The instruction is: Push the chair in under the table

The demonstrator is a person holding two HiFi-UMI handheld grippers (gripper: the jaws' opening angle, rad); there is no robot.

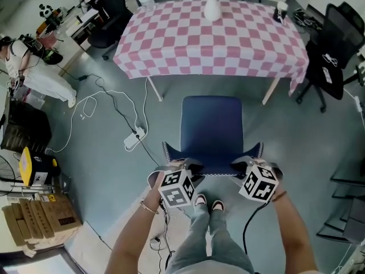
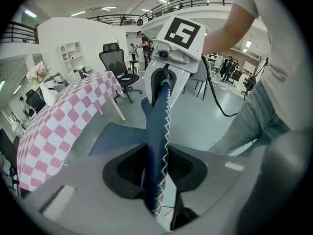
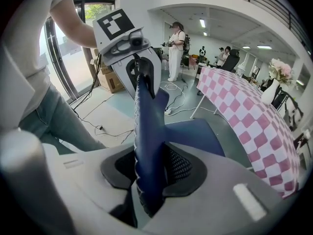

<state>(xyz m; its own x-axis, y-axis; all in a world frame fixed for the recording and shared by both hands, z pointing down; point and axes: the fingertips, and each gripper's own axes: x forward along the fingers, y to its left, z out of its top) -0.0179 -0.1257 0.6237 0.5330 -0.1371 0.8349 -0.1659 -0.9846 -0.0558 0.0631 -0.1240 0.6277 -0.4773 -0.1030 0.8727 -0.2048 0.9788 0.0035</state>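
Grey floor [image 1: 102, 176], chair [image 1: 211, 130] backrest gripped by left hand-held gripper [image 1: 182, 165], right hand-held gripper [image 1: 246, 164]

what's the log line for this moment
left gripper: shut on blue fabric chair backrest | right gripper: shut on backrest | chair: not yet under pink checked table

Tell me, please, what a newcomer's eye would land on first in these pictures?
The pink-and-white checked table fills the top of the head view, with a white vase at its far edge. In front of it stands a blue chair, the left gripper and right gripper each clamped on its backrest.
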